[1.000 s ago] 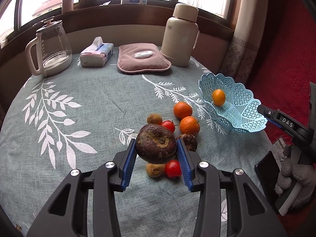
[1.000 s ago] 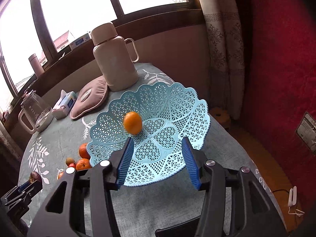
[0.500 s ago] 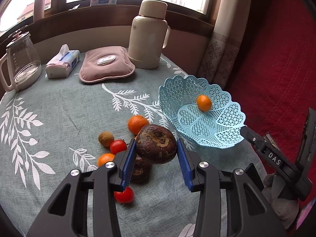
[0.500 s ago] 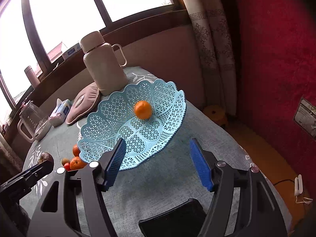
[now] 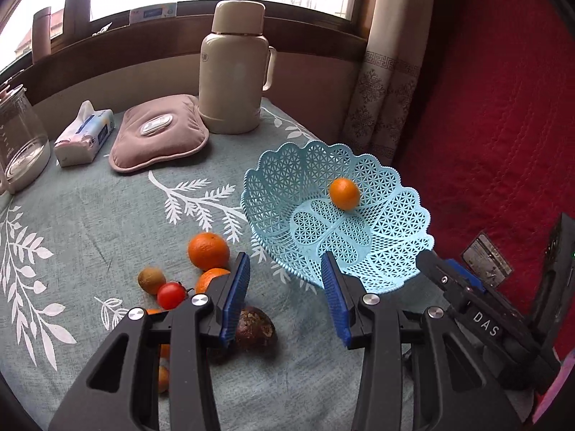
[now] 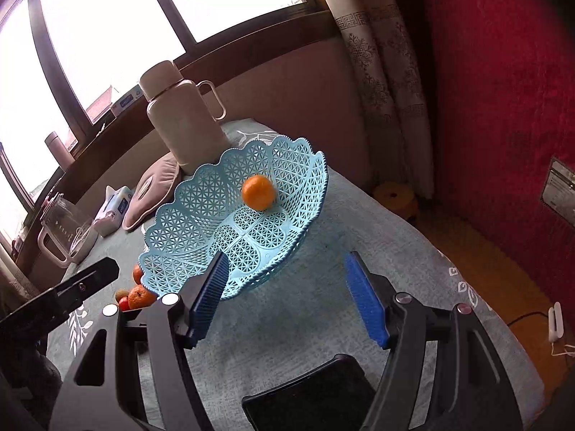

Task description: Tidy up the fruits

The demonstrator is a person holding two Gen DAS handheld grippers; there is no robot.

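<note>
A light-blue lattice basket (image 5: 381,194) holds one small orange (image 5: 344,194); it also shows in the right wrist view (image 6: 201,230) with the orange (image 6: 258,192). My left gripper (image 5: 285,301) is open and empty, its jaws just short of the basket's near rim. A dark brown fruit (image 5: 253,328) lies on the cloth by its left finger (image 5: 235,296). Two oranges (image 5: 208,250), a red tomato (image 5: 170,295) and a small brown fruit (image 5: 151,279) lie to the left. My right gripper (image 6: 287,298) is open and empty in front of the basket.
A cream thermos (image 5: 233,72), a pink heat pad (image 5: 158,133), a tissue pack (image 5: 84,134) and a glass kettle (image 5: 18,140) stand at the back of the round table (image 5: 90,215). A red quilted surface (image 5: 503,107) lies right. A black object (image 6: 309,398) sits under my right gripper.
My left gripper swung right toward the basket, opened, and the large dark fruit it held is no longer between its jaws. My right gripper opened wider and drew back from the basket.
</note>
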